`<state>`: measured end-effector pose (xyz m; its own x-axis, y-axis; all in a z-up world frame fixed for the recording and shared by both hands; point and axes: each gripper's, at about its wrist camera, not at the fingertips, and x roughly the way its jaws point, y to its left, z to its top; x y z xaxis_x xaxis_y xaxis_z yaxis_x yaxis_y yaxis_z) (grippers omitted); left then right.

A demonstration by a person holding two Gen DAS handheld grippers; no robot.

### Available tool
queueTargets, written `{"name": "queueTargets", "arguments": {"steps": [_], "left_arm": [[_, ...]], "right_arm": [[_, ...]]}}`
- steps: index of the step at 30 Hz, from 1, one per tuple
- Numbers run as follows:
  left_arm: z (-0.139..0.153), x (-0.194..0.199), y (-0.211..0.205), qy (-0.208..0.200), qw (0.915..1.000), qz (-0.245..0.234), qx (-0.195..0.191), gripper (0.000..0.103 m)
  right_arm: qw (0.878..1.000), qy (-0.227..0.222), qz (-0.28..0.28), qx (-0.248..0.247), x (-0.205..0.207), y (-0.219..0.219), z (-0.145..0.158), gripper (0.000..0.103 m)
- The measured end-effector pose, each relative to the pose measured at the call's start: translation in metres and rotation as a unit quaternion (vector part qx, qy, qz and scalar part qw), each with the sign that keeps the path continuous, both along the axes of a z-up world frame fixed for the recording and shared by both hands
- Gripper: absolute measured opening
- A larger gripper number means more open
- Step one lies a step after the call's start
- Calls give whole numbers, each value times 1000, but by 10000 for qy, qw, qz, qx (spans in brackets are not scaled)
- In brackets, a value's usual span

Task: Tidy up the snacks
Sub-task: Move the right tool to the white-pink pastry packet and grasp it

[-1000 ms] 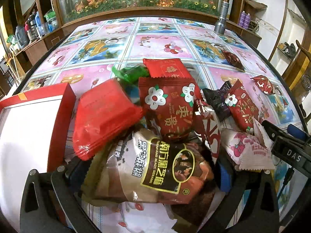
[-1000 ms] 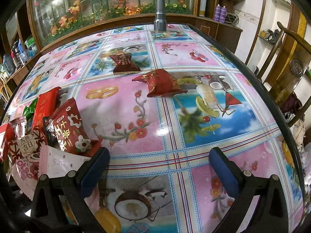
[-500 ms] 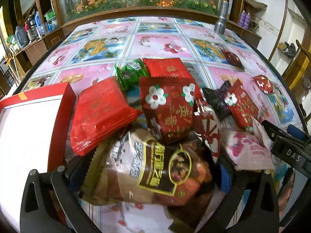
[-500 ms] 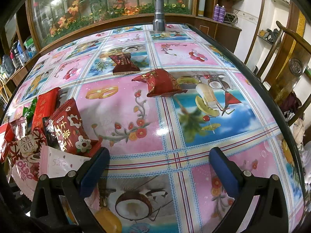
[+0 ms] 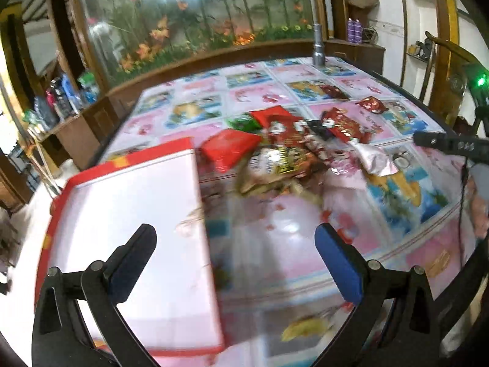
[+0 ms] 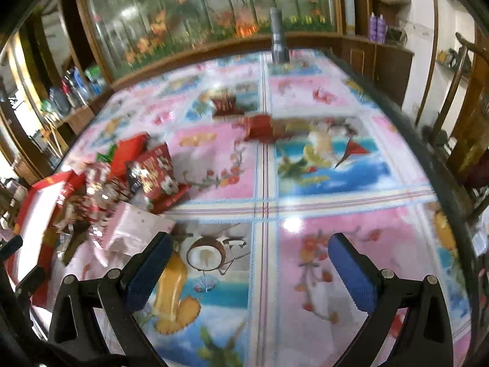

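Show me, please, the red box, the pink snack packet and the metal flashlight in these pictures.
red box (image 5: pixel 134 214): left wrist view, on its white inside floor.
pink snack packet (image 5: pixel 374 160): left wrist view, on its middle.
metal flashlight (image 6: pixel 277 41): right wrist view, on its body.

A heap of snack packets (image 5: pixel 284 150) is seen piled on the table just beside the right edge of a red-rimmed box (image 5: pixel 134 214), whose white interior is bare. A flat red packet (image 5: pixel 229 150) lies nearest the box. Two further red packets (image 6: pixel 262 127) (image 6: pixel 224 105) are found well apart from the heap, farther across.
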<state>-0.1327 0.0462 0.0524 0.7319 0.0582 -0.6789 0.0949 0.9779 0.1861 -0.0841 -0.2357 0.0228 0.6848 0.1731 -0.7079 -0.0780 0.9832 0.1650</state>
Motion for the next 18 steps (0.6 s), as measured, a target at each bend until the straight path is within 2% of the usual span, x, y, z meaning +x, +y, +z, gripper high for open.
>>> {"name": "queueTargets", "arguments": {"steps": [7,10,14,18], "left_arm": [[3,-13,25,-3,9997,185,-184,103],[3,-11,31,136,9988,222,-406,103],[5,-5,28,322,9966,136,-752,103],[5,5,15,506,9944,-10,-932,103]], "right_arm": [[9954,61,952,-7,-1,36,5,102],[9905,152,1354,-201,4,64,-2,102],[9841,212,1629,-669,12,92,-10,100],[9806,305,1769,-783,20,99,-16,97]]}}
